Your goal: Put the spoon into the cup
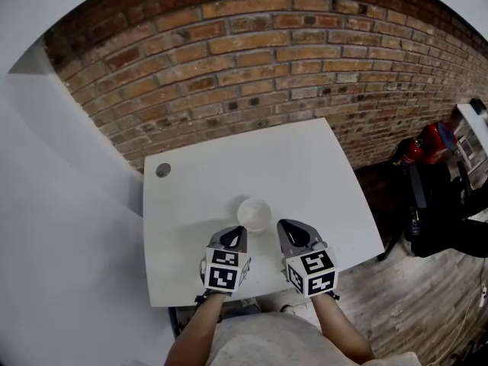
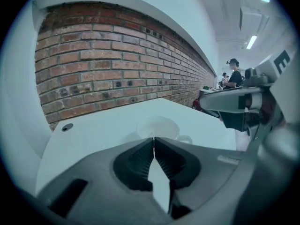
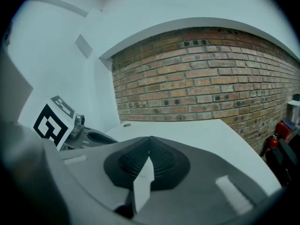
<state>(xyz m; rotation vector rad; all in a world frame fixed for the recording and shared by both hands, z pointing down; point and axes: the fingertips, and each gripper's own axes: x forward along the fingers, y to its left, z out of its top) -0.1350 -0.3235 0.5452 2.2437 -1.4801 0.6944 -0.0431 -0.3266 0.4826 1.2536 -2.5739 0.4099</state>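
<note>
A white cup [image 1: 254, 213] stands on the white table [image 1: 305, 166], near its front edge. No spoon shows in any view. My left gripper [image 1: 236, 230] sits just left of the cup and a little nearer to me, jaws shut with nothing in them. My right gripper [image 1: 284, 225] is just right of the cup, also shut and empty. In the left gripper view the cup [image 2: 157, 125] stands right beyond the closed left gripper [image 2: 153, 139], its handle to the right. The right gripper view shows the shut right gripper [image 3: 150, 138] over bare table; the cup is hidden there.
A brick wall [image 1: 252, 59] runs behind the table. A round cable hole [image 1: 163, 170] sits at the table's far left corner. Black bags [image 1: 435, 204] and a red object [image 1: 436, 142] lie on the wooden floor to the right. A person [image 2: 233, 74] stands far off.
</note>
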